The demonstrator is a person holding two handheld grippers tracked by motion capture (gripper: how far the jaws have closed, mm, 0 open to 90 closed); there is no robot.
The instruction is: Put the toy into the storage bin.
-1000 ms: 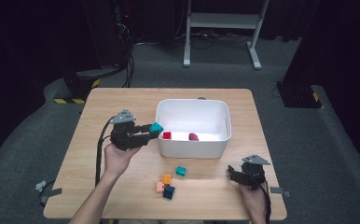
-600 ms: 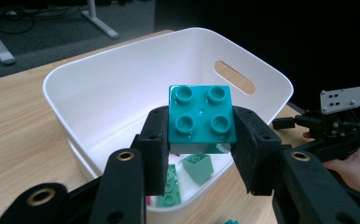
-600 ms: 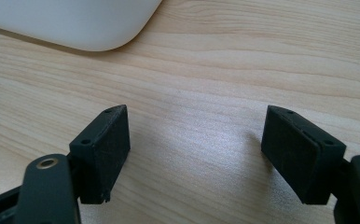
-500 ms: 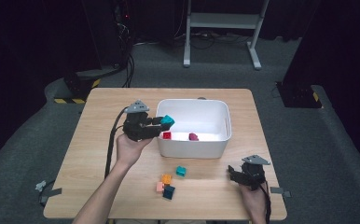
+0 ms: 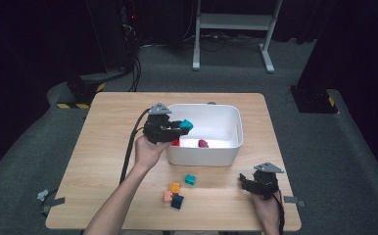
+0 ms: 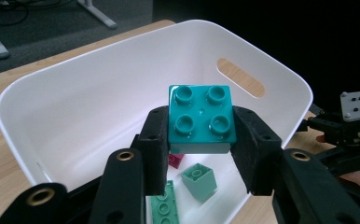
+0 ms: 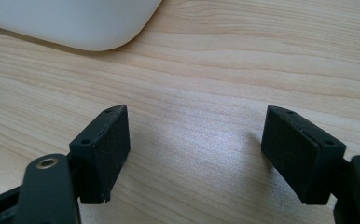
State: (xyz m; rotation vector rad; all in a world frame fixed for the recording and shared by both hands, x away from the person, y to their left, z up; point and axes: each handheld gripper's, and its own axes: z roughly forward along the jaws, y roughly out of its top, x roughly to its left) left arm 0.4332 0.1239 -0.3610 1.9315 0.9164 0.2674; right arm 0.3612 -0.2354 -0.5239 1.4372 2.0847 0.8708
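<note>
Teal block [image 6: 201, 117], a four-stud square brick, is clamped between the black pads of the left gripper [image 5: 176, 128] and is held in the air above the white bin [image 5: 226, 152], just inside its left rim as seen in the high view. In the left gripper view both pads are pressed flat against opposite sides of the brick, studs facing up, with the bin's floor spread out below it. On that floor a dark red brick [image 6: 176, 160], a pale green sloped brick [image 6: 197, 181] and a green flat plate [image 6: 165, 208] are seen lying close together, directly under the held piece. An oval handle slot [image 6: 240, 77] is cut into the bin's far wall.

The right gripper [image 5: 254, 182] is rested low on the wooden table [image 5: 108, 132], near its front right corner and well apart from the bin. Its jaws are spread wide, with bare wood between them and nothing held, as shown in the right gripper view, where a rounded corner of the bin is seen at the top left.

In front of the bin, four loose bricks are scattered on the table: a small teal one [image 5: 190, 179] nearest the bin wall, and an orange [image 5: 175, 187], a pink [image 5: 168, 196] and a dark blue one [image 5: 177, 201] clustered together.
</note>
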